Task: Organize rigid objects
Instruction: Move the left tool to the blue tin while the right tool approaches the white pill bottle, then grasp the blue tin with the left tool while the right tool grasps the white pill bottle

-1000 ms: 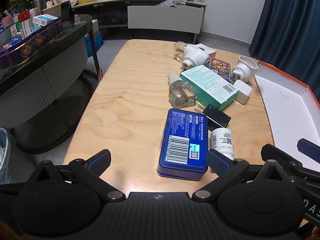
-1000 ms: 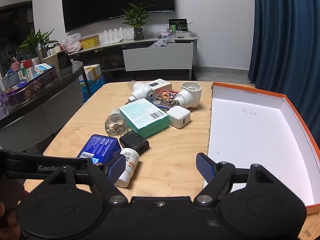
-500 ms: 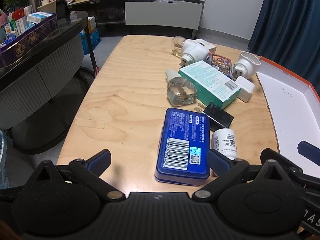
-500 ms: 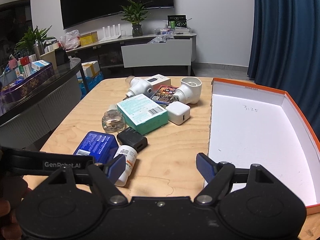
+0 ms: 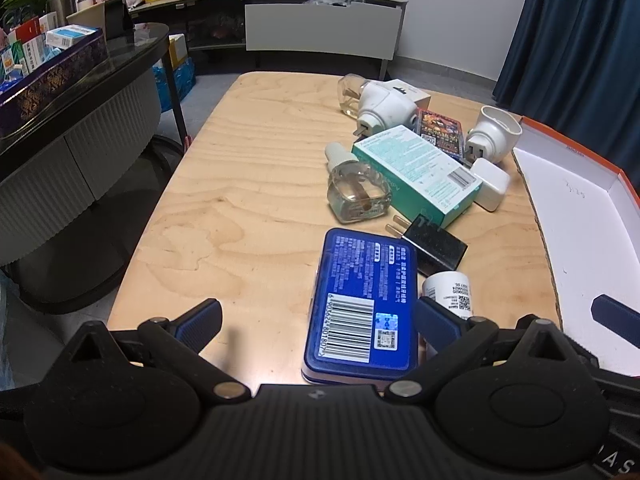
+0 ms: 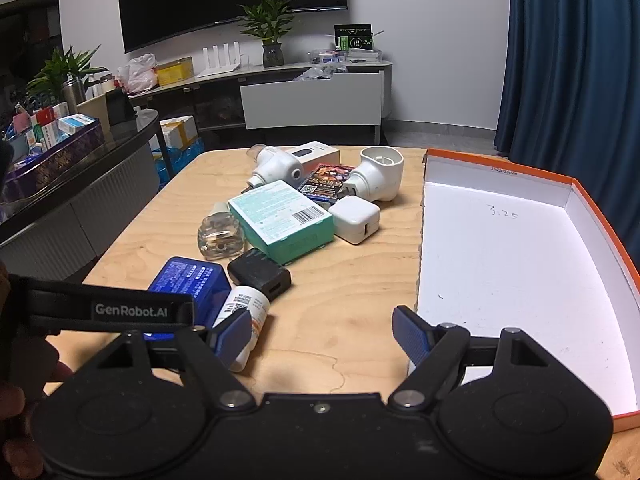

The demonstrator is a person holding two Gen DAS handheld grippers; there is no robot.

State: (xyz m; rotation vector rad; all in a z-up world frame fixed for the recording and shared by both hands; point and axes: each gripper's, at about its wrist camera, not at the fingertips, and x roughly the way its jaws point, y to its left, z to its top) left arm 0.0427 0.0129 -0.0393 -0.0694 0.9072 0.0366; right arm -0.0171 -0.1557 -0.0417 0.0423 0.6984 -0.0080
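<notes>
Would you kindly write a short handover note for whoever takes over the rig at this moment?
Left tool: open, empty, low over the near table edge, with the blue tin between its fingers, not gripped.
Right tool: open, empty, beside the box's near left corner.
Things: tin, white pill bottle, black charger, glass refill bottle, teal carton, white cube charger and two white plug-in units all lie clustered on the wooden table.
Done: nothing; the orange-rimmed box is empty.
Left: everything, probably the tin first.
</notes>
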